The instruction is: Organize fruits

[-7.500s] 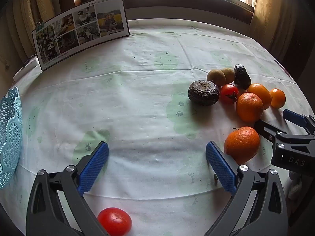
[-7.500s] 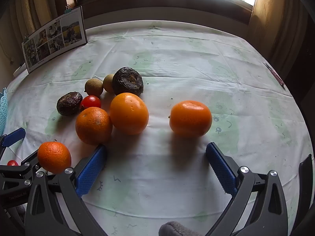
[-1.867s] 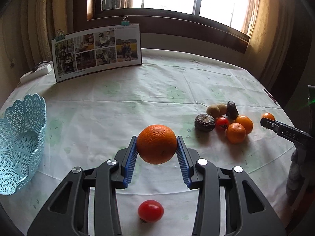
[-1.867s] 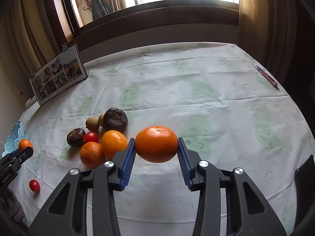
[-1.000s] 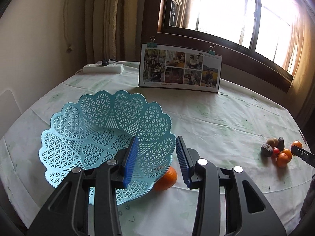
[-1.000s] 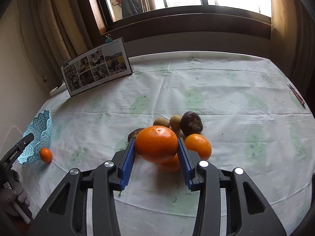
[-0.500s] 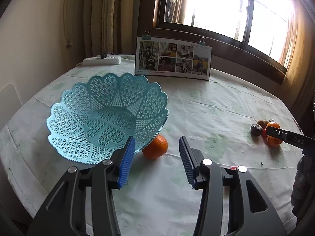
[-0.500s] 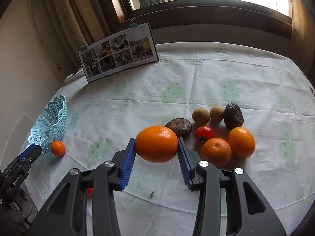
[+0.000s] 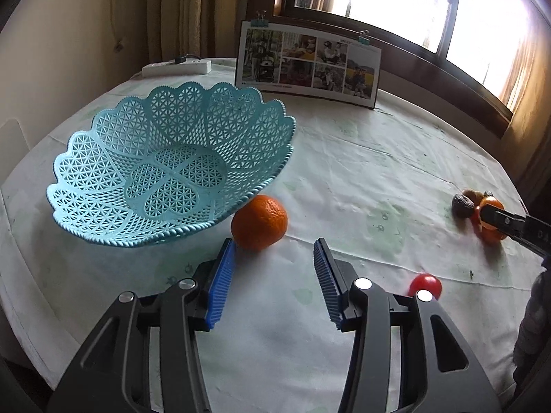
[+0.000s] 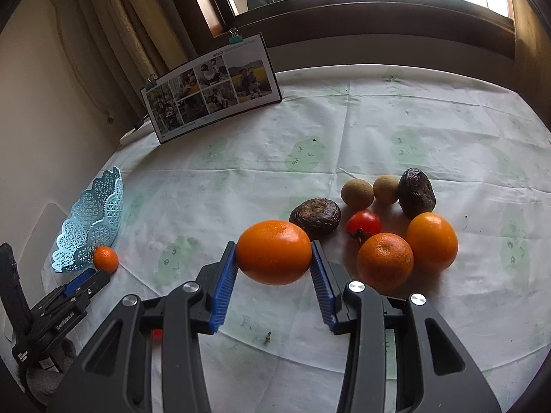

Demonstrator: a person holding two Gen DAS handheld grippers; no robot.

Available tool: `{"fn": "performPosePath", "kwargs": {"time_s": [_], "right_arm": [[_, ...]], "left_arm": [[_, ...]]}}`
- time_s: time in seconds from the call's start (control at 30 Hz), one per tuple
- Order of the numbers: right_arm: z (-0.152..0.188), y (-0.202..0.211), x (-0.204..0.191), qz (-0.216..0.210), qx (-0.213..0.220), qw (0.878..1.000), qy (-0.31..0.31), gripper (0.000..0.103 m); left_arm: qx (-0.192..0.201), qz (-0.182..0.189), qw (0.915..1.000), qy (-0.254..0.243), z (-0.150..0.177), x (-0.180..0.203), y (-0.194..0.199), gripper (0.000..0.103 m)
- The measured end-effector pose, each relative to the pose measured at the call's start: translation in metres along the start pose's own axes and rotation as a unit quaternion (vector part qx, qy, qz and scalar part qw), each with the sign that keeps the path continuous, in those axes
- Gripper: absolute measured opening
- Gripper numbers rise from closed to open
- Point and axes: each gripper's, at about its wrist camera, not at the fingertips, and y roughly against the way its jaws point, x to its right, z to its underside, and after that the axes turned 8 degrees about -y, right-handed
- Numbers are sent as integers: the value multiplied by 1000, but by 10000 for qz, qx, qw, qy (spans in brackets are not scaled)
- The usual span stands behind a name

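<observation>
Left tongs (image 9: pixel 273 268) spread, empty, one orange (image 9: pixel 259 222) just ahead on cloth against the tilted basket (image 9: pixel 103 186) rim; right tongs (image 10: pixel 273 273) pinching second orange (image 10: pixel 274 252): re-centre, close squarely, lift over rim before release.

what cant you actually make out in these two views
- Left wrist view: the right gripper covers most of the orange it holds; the far fruit pile is too small to sort.
- Left wrist view: the red tomato is partly hidden behind the left gripper.
- Right wrist view: the blue basket shows edge-on, its inside unseen.
- Either view: whether the loose orange touches the basket.
</observation>
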Motion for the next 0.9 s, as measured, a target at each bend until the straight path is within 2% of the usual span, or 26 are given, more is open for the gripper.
{"fn": "performPosePath", "kwargs": {"time_s": [0.1, 0.27, 0.4, 0.43, 0.67, 0.73, 0.9], "right_arm": [[0, 2, 4, 2, 21, 10000, -49, 43], [1, 3, 6, 23, 38, 10000, -79, 43], [-1, 3, 6, 67, 38, 9999, -90, 43], [-1, 3, 6, 82, 38, 9999, -91, 43], [-4, 2, -2, 142, 51, 9999, -16, 43], [-5, 2, -6, 144, 57, 9999, 5, 43], [-6, 0, -20, 120, 51, 9998, 154, 43]], "left_arm": [[-101, -51, 9997, 208, -7, -9, -14, 48], [-260, 106, 9989, 365, -17, -16, -31, 48], [-180, 154, 9996, 127, -16, -8, -30, 45], [-126, 148, 9998, 59, -16, -6, -28, 40], [-54, 436, 9984, -358, -9, 13, -19, 40], [27, 458, 9980, -427, -10, 15, -13, 40], [545, 322, 9967, -502, -16, 12, 16, 40]]}}
